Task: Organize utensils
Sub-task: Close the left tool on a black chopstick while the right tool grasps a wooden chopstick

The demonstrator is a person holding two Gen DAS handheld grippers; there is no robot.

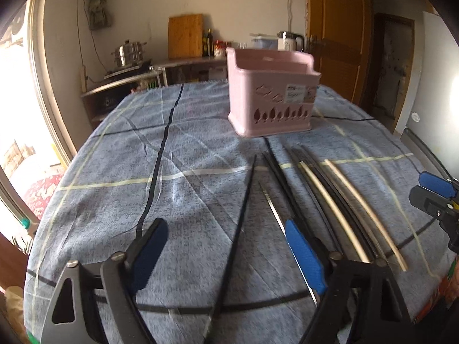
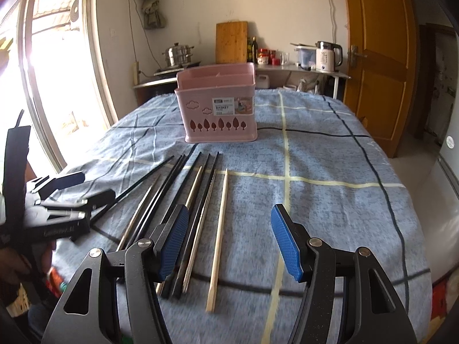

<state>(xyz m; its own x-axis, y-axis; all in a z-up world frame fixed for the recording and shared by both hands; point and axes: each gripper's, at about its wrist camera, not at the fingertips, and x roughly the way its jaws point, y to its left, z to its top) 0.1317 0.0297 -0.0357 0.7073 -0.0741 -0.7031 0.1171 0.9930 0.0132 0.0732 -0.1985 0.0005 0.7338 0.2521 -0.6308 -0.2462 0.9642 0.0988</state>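
Note:
A pink utensil basket (image 1: 269,94) (image 2: 219,109) stands upright on the blue checked tablecloth (image 1: 114,172), beyond several chopsticks lying side by side: black ones (image 2: 172,192), pale wooden ones (image 2: 219,240) (image 1: 332,209) and a metal one (image 1: 272,206). My left gripper (image 1: 226,246) is open, low over the cloth, with one black chopstick (image 1: 243,206) lying between its fingers. It also shows in the right wrist view (image 2: 86,189). My right gripper (image 2: 229,235) is open and empty, above the near ends of the chopsticks; a pale chopstick lies between its fingers.
The table's right edge (image 2: 413,229) drops to a light floor. A window (image 2: 51,71) is on the left, a wooden door (image 2: 378,57) on the right. A counter (image 2: 301,70) behind holds a kettle, pot, bottles and cutting board.

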